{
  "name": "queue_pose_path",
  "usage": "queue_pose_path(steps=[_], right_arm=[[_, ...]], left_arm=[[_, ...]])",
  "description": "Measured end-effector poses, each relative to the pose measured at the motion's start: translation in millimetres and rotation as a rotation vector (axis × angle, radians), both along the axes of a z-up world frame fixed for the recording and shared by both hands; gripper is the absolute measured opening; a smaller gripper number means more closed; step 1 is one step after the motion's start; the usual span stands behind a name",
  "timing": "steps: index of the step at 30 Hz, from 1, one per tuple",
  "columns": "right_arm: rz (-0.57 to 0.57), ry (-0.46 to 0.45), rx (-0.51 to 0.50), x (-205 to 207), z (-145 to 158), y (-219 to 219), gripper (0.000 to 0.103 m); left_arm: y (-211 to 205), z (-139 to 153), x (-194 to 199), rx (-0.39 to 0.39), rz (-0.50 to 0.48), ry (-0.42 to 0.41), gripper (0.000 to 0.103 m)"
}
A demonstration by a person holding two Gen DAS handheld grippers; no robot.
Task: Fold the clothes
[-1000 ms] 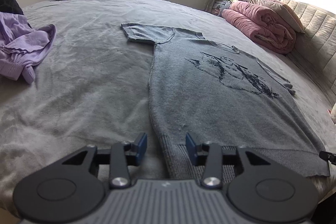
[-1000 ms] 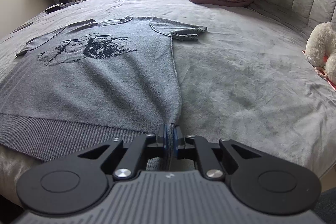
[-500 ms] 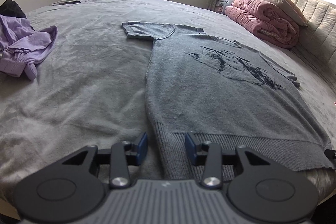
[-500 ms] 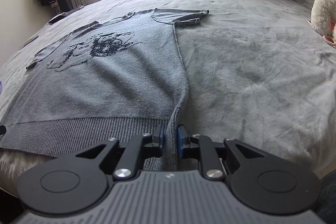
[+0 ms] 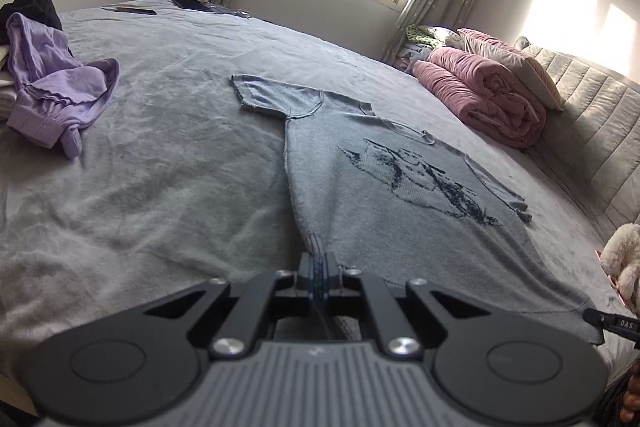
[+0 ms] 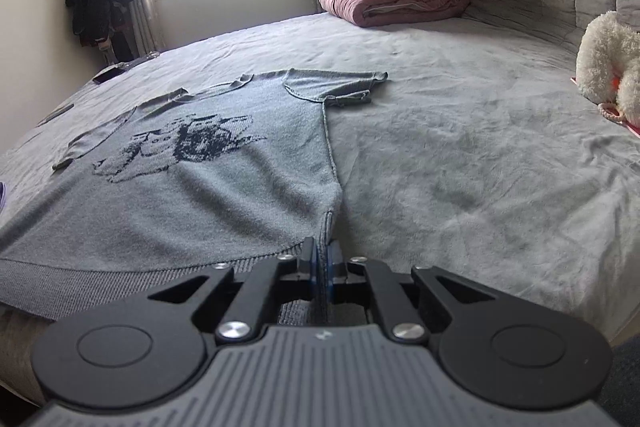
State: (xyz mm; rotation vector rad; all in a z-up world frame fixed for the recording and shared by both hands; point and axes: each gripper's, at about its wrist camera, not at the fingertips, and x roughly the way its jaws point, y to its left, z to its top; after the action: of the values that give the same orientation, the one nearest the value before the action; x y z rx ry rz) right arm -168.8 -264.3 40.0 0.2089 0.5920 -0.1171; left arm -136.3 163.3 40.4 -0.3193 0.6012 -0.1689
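I have the left gripper (image 5: 319, 269) clamped on the grey sweater's (image 5: 400, 211) hem corner, the right gripper (image 6: 320, 261) pinching the opposite hem corner. Sweater lies flat, print up, on the grey bed (image 6: 460, 155); hem bunches at both grips. Purple garment (image 5: 52, 91) well apart.

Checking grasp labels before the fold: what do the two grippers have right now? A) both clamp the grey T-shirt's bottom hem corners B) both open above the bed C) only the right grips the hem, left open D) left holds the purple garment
A: the left gripper and the right gripper are each shut on a bottom hem corner of the grey T-shirt, fabric bunched between their pads.
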Motion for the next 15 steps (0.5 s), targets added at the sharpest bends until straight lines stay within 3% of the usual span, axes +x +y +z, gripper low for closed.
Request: queue_pose_path(steps=[6,10,15], right_arm=[[-0.061,-0.08,0.06,-21,16,-12,0.004],[-0.072,-0.121,0.002,-29,26,-5,0.004],[-0.064,0.05,-0.015,-11,2,-2,0.004]], left_arm=[[1,6,-10,-0.011,-0.027,-0.032,0.003],[1,9,-13,-0.012,-0.038,-0.051,0.003],[-19,0,-2,0.155,-0.054,-0.005,0.003]])
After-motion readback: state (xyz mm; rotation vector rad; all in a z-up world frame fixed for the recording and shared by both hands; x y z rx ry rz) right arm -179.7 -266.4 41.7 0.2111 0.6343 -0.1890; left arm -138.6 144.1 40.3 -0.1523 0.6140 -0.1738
